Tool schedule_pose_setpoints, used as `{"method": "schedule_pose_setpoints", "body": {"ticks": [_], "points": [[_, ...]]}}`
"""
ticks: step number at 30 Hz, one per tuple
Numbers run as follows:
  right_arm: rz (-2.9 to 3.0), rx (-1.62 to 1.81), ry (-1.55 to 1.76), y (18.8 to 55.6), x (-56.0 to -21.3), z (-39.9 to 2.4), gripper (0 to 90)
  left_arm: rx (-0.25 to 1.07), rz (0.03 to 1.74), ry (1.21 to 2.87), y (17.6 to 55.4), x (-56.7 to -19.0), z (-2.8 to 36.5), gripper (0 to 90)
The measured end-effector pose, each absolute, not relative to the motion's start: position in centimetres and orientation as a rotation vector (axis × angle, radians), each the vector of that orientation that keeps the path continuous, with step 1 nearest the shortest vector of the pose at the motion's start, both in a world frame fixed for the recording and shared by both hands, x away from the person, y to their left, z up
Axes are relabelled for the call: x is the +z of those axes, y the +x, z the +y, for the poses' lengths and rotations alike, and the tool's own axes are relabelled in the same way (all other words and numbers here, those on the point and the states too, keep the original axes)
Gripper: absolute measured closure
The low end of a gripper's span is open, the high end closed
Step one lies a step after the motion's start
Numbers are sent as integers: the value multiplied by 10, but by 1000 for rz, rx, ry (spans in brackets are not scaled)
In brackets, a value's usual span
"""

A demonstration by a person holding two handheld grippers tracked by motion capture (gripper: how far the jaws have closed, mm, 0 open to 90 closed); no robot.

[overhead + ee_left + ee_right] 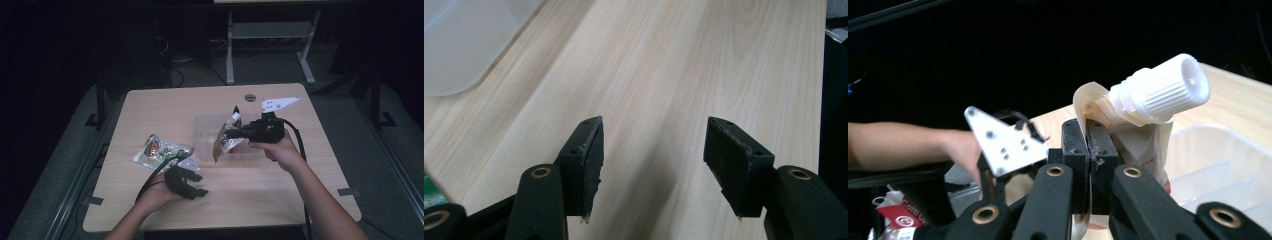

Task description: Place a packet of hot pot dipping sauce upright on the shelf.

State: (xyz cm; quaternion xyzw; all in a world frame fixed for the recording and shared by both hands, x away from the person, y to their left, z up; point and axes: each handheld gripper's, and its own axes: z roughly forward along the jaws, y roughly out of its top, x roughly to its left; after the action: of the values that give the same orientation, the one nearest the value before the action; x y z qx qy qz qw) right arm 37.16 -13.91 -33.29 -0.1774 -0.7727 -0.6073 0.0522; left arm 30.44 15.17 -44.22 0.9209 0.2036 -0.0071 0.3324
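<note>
You see a beige pouch (1143, 145) with ribbed white cap (1163, 90), clear tub (207, 142), pale wood-grain table (165, 107), black grippers.

Bare tabletop (684, 65) ahead, clear tub (469, 40) alongside.

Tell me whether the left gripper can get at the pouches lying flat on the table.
Probably yes: the left gripper has open, empty jaws and sits right beside the flat pouches, with nothing between them; it points away from them and must turn.
</note>
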Motion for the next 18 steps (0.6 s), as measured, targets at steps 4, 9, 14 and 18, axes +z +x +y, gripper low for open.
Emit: {"method": "schedule_pose_setpoints", "body": {"ticks": [4,9,14,18], "points": [[-2361,-1863,-568,381,-326,-136,887,-30,537,2400,304,-444,151,378],[-2343,-1897,-627,392,-322,-131,886,-26,530,2397,305,-445,151,346],[-2346,-1898,-673,402,-323,-122,886,-13,519,2404,305,-445,151,277],[-2353,-1879,-682,410,-323,-112,885,-6,502,2420,305,-446,150,261]]}}
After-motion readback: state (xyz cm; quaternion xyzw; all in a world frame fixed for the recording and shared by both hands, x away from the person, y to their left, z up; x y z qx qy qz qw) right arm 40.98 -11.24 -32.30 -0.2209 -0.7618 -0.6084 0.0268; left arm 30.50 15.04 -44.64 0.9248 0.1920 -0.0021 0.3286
